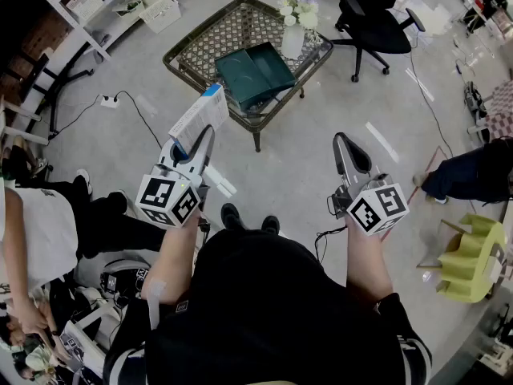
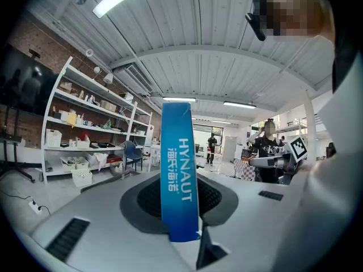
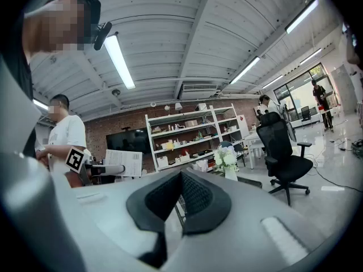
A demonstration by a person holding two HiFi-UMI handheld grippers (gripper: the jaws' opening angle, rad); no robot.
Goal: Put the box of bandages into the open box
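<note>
Two hand-held grippers show in the head view, both raised above the floor. We read the left gripper [image 1: 207, 139] as clamped on the box of bandages [image 1: 199, 119]. In the left gripper view the blue narrow side of that box stands upright between the pads, which press on its lower end. In the head view the white and blue box projects from the jaw tips toward 12 o'clock, tilted, and it is in the air, well apart from the table [image 1: 228, 30].

We read the right gripper [image 1: 343, 144] as empty. In the right gripper view its dark pads meet along a single line and nothing stands between them.

From the person, the table lies at 12 o'clock. The open box [image 1: 255, 74], dark green with its lid folded back, rests on the near part of the tabletop. On that tabletop, a vase of flowers [image 1: 294, 24] stands at 1 o'clock of the open box, just beside it. An office chair [image 1: 373, 22] stands at 1 o'clock of the person, beyond the table. A yellow-green stool [image 1: 473, 255] sits at 4 o'clock, and a bystander's arm [image 1: 20, 255] shows at 8 o'clock.
</note>
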